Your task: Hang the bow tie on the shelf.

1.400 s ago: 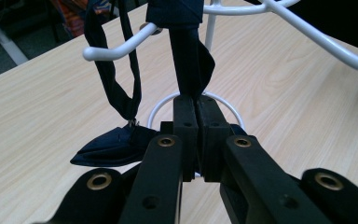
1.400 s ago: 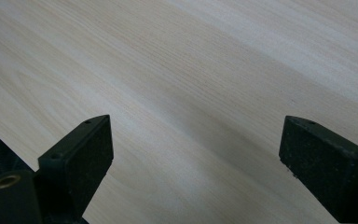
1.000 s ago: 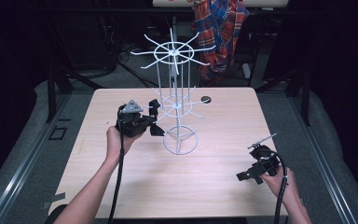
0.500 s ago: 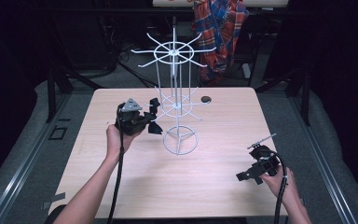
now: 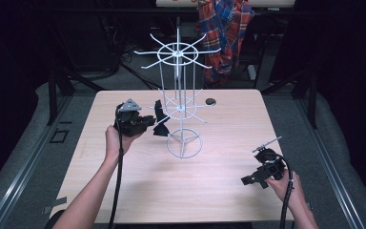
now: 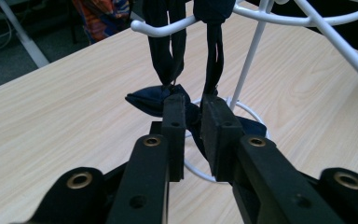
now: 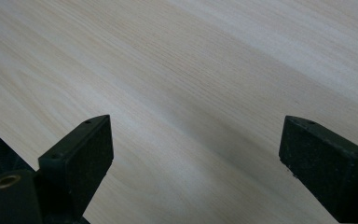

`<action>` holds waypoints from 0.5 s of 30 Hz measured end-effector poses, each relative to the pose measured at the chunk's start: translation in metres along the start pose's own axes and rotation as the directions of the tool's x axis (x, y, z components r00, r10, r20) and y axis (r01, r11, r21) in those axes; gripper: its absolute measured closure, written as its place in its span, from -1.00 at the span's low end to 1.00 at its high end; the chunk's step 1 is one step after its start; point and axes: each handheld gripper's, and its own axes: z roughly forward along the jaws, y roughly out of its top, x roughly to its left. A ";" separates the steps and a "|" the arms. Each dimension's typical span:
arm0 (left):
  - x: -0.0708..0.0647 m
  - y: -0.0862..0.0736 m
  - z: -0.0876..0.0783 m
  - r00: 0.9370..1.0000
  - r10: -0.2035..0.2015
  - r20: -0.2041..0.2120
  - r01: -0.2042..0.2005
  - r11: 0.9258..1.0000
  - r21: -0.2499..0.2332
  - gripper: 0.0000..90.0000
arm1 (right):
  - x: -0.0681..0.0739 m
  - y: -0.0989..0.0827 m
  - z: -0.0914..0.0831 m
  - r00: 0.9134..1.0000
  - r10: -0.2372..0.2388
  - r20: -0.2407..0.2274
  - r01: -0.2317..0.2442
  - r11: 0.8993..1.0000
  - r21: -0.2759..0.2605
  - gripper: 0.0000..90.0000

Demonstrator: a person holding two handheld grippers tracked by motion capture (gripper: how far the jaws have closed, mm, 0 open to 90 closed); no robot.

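The bow tie point(image 6: 156, 100) is hanging off a hook of the white wire rack point(image 5: 183, 110), dangling by its dark strap point(image 6: 170, 46) just above the rack's ring base on the worktop point(image 5: 124, 191). You're holding your left gripper point(image 6: 193, 135) right on it, with the jaws closed down to a narrow gap around the knot in the middle, and the dark blue wings are poking out on either side. Looks to me like it's pinched, not just brushed.

It's going to handle like any scrap of fabric: very light, soft and floppy, with nothing to break. The catch is that it's swinging free, and a light wire rack like that will probably wobble or tip if you tug sideways. I'd keep hold at the knot, since that's the firmest bit, and lift the strap up and off the hook end rather than pulling straight back.

Your right gripper point(image 5: 262, 174) is hovering low over the bare wood near your right-hand corner, jaws spread wide with nothing in them.

Count-wise, you're looking at one bow tie, one rack, two grippers, and one small dark round thing point(image 5: 210, 101) sitting on the far side of the worktop, too small to tell what it is.
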 end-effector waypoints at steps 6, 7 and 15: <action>-0.004 -0.001 -0.019 0.999 -0.018 -0.028 0.020 0.997 0.070 0.15 | 0.002 -0.001 -0.003 1.000 0.002 0.022 -0.002 1.000 -0.018 -0.79; -0.004 -0.002 -0.023 0.999 -0.012 -0.040 0.016 0.996 0.085 0.02 | 0.000 0.000 -0.003 1.000 0.002 0.017 -0.002 1.000 -0.018 -0.79; 0.006 -0.013 -0.048 0.992 -0.035 -0.124 0.058 0.981 0.184 -0.52 | 0.003 0.001 -0.004 0.999 -0.001 0.037 0.002 1.000 -0.028 -0.83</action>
